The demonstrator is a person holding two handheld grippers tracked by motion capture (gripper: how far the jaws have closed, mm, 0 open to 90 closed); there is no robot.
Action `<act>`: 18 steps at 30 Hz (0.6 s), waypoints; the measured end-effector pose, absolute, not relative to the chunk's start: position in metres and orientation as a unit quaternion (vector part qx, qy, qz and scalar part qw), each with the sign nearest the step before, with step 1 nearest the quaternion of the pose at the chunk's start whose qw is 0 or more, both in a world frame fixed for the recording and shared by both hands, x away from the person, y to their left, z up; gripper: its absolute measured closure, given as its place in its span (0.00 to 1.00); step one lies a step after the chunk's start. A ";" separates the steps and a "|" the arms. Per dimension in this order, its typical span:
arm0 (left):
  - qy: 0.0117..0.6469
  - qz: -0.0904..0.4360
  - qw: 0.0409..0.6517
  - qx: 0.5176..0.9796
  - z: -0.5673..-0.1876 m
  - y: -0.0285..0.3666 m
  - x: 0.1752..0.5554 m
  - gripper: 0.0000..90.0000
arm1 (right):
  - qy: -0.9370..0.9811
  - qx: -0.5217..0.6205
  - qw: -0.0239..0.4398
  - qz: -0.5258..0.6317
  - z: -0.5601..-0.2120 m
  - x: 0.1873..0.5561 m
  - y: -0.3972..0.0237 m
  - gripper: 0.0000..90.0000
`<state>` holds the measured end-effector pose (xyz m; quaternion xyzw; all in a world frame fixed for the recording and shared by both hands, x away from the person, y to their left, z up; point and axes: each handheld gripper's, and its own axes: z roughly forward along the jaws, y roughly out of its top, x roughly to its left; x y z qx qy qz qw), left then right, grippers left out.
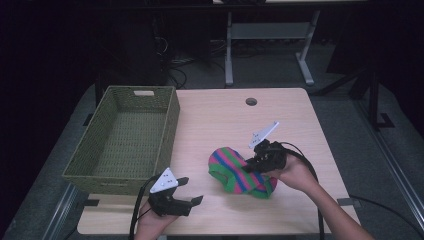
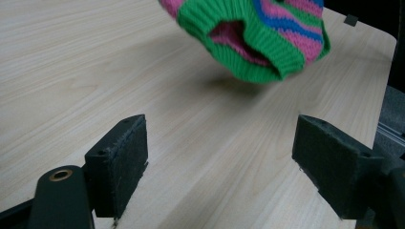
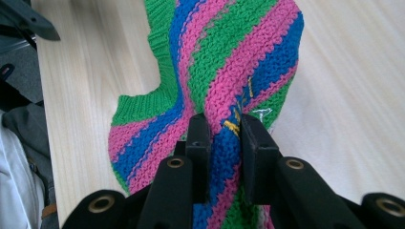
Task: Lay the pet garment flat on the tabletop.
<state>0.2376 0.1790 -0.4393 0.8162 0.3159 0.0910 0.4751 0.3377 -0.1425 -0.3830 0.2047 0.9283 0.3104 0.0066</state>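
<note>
Right gripper (image 3: 224,131) jaws pinch my striped knit hat (image 3: 224,62); left gripper (image 2: 219,157) jaws stand spread above the counter (image 2: 71,57).

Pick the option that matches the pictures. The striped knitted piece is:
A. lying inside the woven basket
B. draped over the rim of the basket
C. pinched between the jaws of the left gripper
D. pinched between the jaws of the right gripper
D: the right gripper has its jaws closed on the striped knitted piece, while the left gripper stands open over bare table and the woven basket holds nothing.
</note>
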 end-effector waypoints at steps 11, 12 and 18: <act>0.317 0.089 0.476 0.816 -0.440 0.179 0.238 0.21 | 0.934 0.207 -0.020 0.291 -0.419 0.335 -0.132 0.83; 0.316 0.089 0.475 0.817 -0.440 0.179 0.238 0.21 | 0.935 0.209 -0.018 0.285 -0.424 0.335 -0.131 0.83; 0.316 0.090 0.477 0.815 -0.439 0.179 0.237 0.21 | 0.935 0.219 -0.022 0.278 -0.437 0.336 -0.129 0.82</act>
